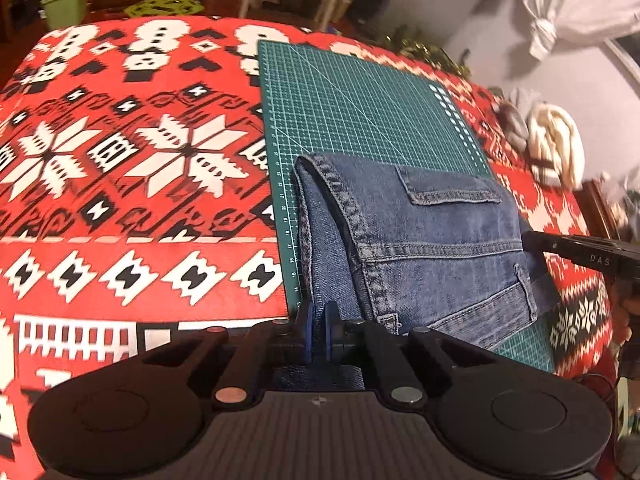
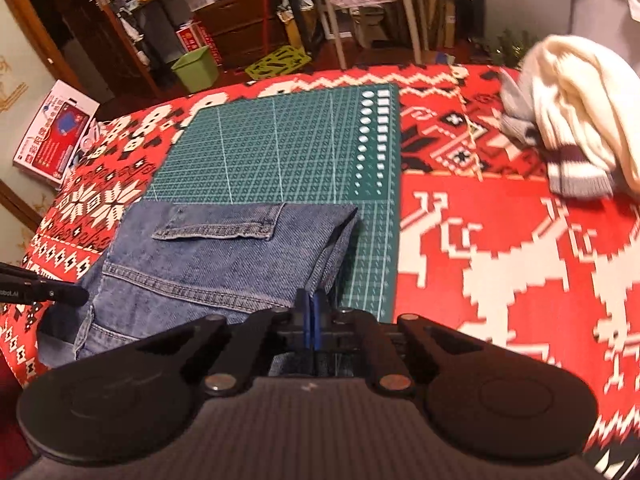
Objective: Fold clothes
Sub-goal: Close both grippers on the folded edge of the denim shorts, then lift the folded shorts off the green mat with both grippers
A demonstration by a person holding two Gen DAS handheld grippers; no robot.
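Folded blue jeans (image 1: pixel 424 236) lie on a green cutting mat (image 1: pixel 360 112), back pocket up. My left gripper (image 1: pixel 318 320) is shut on the near left edge of the denim, which shows between and behind its blue fingers (image 1: pixel 306 322). In the right wrist view the same jeans (image 2: pixel 224 256) lie on the mat (image 2: pixel 280 148). My right gripper (image 2: pixel 311 314) is shut on their near right edge. Each gripper shows in the other's view: the right gripper's black body (image 1: pixel 580 252) at the jeans' right side, the left one (image 2: pixel 40 292) at their left side.
A red, white and black patterned blanket (image 1: pixel 120 160) covers the bed under the mat. A cream sweater (image 2: pixel 580 108) and a grey garment (image 2: pixel 516 116) are heaped at the far right. A green bin (image 2: pixel 196 68) and a box (image 2: pixel 52 132) stand on the floor beyond.
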